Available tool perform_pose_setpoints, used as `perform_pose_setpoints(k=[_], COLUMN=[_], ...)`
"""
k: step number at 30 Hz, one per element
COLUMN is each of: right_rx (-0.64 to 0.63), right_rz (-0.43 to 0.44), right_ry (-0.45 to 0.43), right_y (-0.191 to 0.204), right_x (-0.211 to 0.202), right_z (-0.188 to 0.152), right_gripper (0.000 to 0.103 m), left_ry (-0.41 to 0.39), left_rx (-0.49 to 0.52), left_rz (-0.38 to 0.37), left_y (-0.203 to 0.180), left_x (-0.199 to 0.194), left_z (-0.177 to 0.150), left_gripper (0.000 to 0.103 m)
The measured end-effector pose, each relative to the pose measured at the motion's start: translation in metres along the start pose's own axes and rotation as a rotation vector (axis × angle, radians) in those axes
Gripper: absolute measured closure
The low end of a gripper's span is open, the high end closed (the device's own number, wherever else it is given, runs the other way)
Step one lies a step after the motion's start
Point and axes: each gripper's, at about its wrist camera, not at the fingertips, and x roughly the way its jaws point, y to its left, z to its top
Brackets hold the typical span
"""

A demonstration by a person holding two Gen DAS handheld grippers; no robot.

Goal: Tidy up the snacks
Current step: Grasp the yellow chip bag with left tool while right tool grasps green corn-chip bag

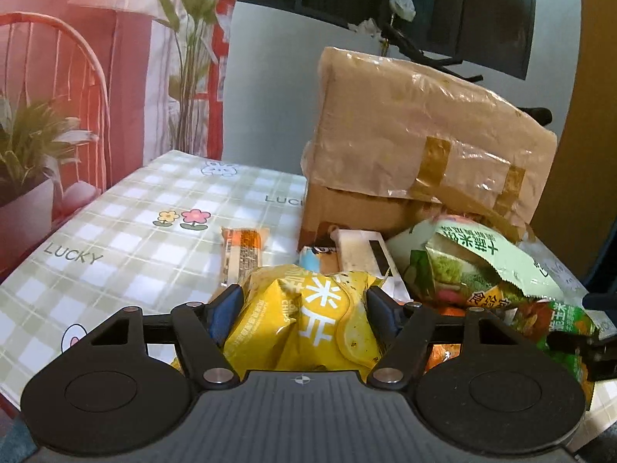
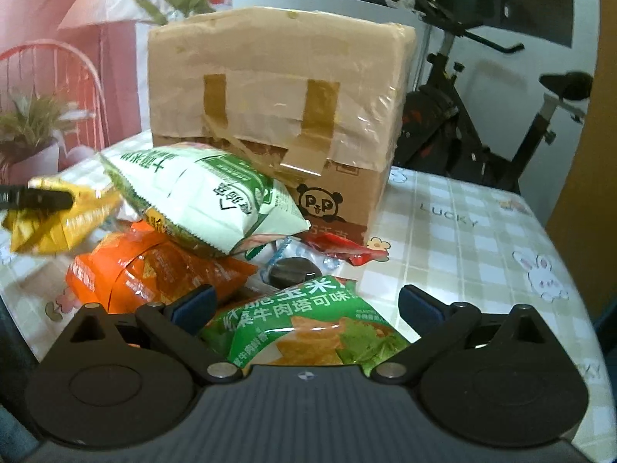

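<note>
1. We take the taped cardboard box (image 2: pixel 270 115) as our landmark; it stands on the checked tabletop (image 2: pixel 462 239), and the snacks lie in a heap just in front of it.
2. Our left claw (image 1: pixel 304 301) is clenched on the yellow chip bag (image 1: pixel 304 324): both blue pads press into its sides and the foil bulges between them. In the right wrist view this bag hangs at the far left of the box, clear of the heap.
3. Our right claw (image 2: pixel 306 305) is released, its fingers spread wide. The green corn chip bag (image 2: pixel 308 328) lies between them, in front of the box, but the pads do not press on it.
4. A pale green bag (image 2: pixel 208 200) leans on top of the heap, touching the front of the box.
5. An orange bag (image 2: pixel 154 270) lies under the pale green bag, to the front left of the box.
6. A small red wrapper (image 2: pixel 339 249) lies at the foot of the box, near its right corner.
7. A thin orange snack bar (image 1: pixel 243 254) lies alone on the tabletop, to the left of the box and apart from the heap.
8. A white packet (image 1: pixel 362 250) rests against the base of the box, behind the yellow chip bag.
</note>
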Motion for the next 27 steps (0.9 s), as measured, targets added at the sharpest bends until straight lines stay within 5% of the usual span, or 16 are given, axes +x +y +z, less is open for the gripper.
perform_pose_setpoints(k=[8, 27], right_rx=[-0.079, -0.044], right_rz=[0.017, 0.002], right_ry=[0.057, 0.074], right_y=[0.003, 0.0], right_x=[0.001, 0.013], right_z=[-0.006, -0.018], right_gripper=[0.0, 0.002], left_ry=[-0.002, -0.03], left_rx=[0.02, 0.022], left_rz=[-0.014, -0.02], left_y=[0.0, 0.007], left_x=[0.0, -0.013], left_z=[-0.005, -0.005], left_gripper=[0.031, 0.031])
